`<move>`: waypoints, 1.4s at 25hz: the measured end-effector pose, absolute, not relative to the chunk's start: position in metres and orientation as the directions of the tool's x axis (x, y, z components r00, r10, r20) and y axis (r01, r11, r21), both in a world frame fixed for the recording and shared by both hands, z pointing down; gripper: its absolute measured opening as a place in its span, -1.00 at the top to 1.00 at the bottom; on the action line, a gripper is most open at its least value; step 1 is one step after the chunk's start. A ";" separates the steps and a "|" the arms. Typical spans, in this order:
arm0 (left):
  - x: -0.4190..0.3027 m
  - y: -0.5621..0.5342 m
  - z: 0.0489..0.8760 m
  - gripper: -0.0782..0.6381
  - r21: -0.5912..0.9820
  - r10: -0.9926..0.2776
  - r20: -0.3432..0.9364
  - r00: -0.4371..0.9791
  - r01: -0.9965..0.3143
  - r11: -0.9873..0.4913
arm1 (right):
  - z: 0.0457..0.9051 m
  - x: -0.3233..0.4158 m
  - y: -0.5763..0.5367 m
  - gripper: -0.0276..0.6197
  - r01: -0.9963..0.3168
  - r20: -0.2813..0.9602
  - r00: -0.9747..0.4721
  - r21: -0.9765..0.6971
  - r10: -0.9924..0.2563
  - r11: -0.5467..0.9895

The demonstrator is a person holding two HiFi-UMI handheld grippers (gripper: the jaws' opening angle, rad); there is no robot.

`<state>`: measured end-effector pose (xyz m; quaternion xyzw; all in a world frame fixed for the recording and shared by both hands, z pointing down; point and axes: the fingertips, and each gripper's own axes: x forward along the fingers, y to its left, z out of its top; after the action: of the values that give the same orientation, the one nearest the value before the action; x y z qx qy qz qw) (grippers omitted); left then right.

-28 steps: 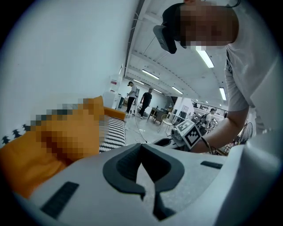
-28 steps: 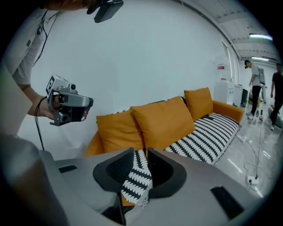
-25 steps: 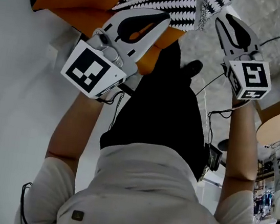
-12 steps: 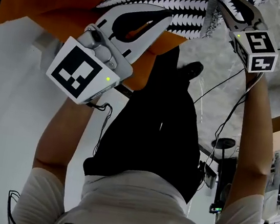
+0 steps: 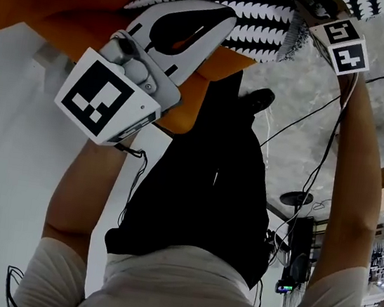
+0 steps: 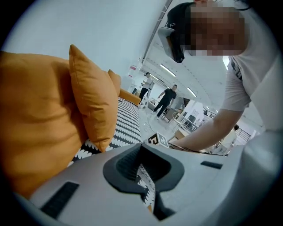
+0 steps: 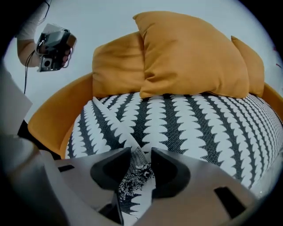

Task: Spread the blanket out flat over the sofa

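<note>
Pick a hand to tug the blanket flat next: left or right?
Left, probably: left gripper is shut on the blanket edge; right gripper jaws have just been opening, blanket loose between them, so it must regrip.

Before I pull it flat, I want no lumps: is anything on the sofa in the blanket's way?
Nothing visible on the sofa seat; the blanket already covers it. Only the cushions stand along its far edge, against the backrest.

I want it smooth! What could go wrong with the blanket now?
The right gripper has just been opening its jaws with the blanket between them, so that edge could bunch.
A fold runs across the blanket and may stay.
The left gripper grips its edge; a tug could pull it crooked.
</note>
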<state>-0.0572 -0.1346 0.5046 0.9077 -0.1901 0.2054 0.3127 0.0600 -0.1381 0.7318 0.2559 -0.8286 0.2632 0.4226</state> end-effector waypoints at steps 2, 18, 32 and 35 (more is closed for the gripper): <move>-0.056 -0.134 0.506 0.76 0.491 -0.219 0.493 0.842 -0.477 -0.729 | 0.734 0.060 -0.138 0.44 -0.647 0.840 -0.501 -0.203 -0.209 0.735; -0.058 -0.101 0.488 0.76 0.417 -0.294 0.520 0.802 -0.539 -0.732 | 0.669 0.050 -0.070 0.80 -0.648 0.787 -0.519 -0.108 -0.333 0.754; -0.074 -0.070 0.475 0.76 0.353 -0.417 0.508 0.754 -0.623 -0.698 | 0.640 0.003 0.066 0.80 -0.511 0.757 -0.601 -0.117 -0.257 0.852; -0.073 -0.058 0.481 0.76 0.354 -0.427 0.507 0.749 -0.632 -0.689 | 0.657 -0.017 0.104 0.80 -0.456 0.757 -0.625 -0.152 -0.194 0.877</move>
<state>-0.0731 -0.0583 0.4814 0.8979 -0.2948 0.1962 0.2615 -0.0165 0.1042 0.6569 0.1834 -0.8857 0.1668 0.3925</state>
